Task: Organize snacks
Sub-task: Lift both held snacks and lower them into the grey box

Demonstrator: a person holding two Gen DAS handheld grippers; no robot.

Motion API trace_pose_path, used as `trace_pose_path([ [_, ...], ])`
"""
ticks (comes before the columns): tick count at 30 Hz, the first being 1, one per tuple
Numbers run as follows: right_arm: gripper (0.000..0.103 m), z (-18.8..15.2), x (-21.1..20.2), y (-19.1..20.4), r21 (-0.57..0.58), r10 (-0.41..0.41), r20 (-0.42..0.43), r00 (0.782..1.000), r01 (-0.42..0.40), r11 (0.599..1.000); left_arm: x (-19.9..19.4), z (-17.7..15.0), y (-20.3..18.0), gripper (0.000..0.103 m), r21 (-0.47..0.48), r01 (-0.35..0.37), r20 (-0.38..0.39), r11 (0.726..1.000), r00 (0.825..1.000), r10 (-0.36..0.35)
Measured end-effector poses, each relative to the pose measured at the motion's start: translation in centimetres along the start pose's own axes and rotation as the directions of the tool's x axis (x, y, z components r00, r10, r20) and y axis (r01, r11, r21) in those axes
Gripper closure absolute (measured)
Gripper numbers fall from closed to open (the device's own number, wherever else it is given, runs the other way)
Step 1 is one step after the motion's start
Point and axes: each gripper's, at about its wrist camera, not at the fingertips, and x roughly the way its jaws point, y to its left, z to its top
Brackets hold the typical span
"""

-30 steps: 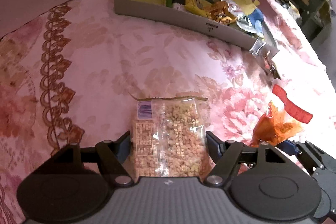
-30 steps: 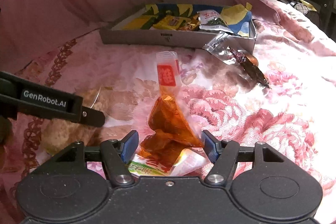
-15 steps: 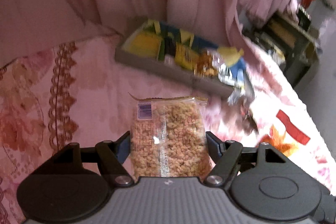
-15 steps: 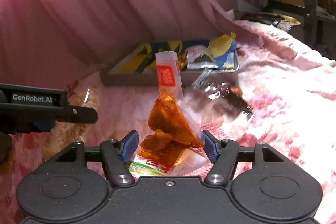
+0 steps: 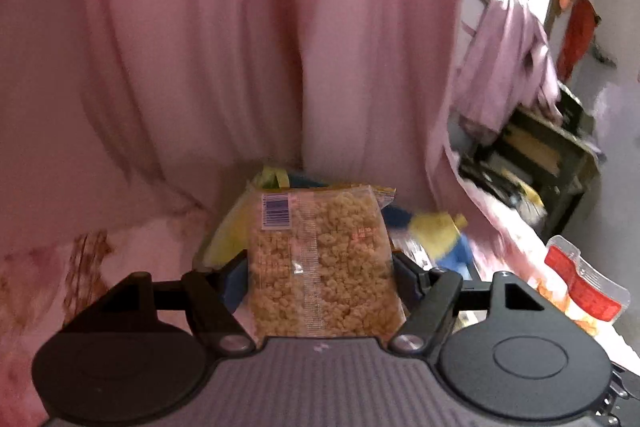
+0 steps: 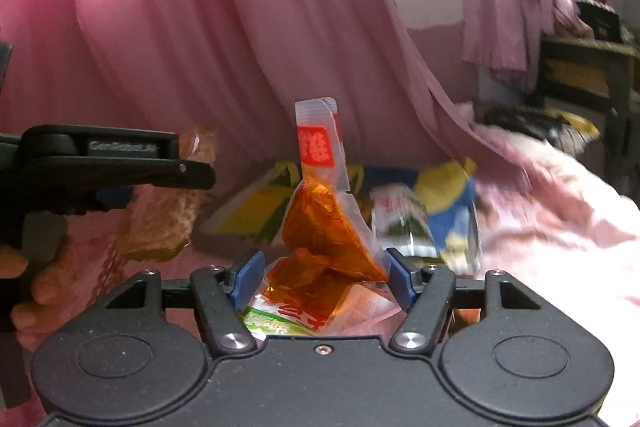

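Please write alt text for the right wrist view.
The right gripper holds a crumpled orange snack packet with a red label before pink curtains. At left, the left gripper carries a clear bag of beige puffs.

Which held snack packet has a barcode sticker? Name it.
The clear packet of beige puffed bits in the left gripper. The right gripper's orange packet shows a red label instead.
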Motion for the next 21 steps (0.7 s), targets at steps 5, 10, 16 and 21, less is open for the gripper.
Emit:
trace_pose_path([
  [5, 0.036, 1.6, 6.0, -0.3, -0.003, 0.002, 0.014, 1.000, -0.002, 1.000, 4.1, 1.4, 1.4, 0.027, 0.037, -0.043, 0.050, 0.998, 0.998, 0.041],
  [10, 0.036, 1.5, 10.9, 0.1, 0.013, 0.001, -0.002, 1.000, -0.001, 1.000, 7.8, 1.5, 3.0, 0.027, 0.001, -0.058, 0.053, 0.998, 0.997, 0.058],
  [16, 0.036, 0.8, 15.1, 0.5, -0.010, -0.010, -0.017, 1.000, 0.010, 1.000, 10.6, 0.5, 3.3, 0.027, 0.007, -0.070, 0.065, 0.998, 0.996, 0.069],
  [21, 0.036, -0.1, 16.4, 0.9, -0.025, -0.020, -0.048, 0.999, 0.019, 1.000, 12.4, 0.1, 3.7, 0.027, -0.029, -0.030, 0.024, 0.999, 0.999, 0.031],
])
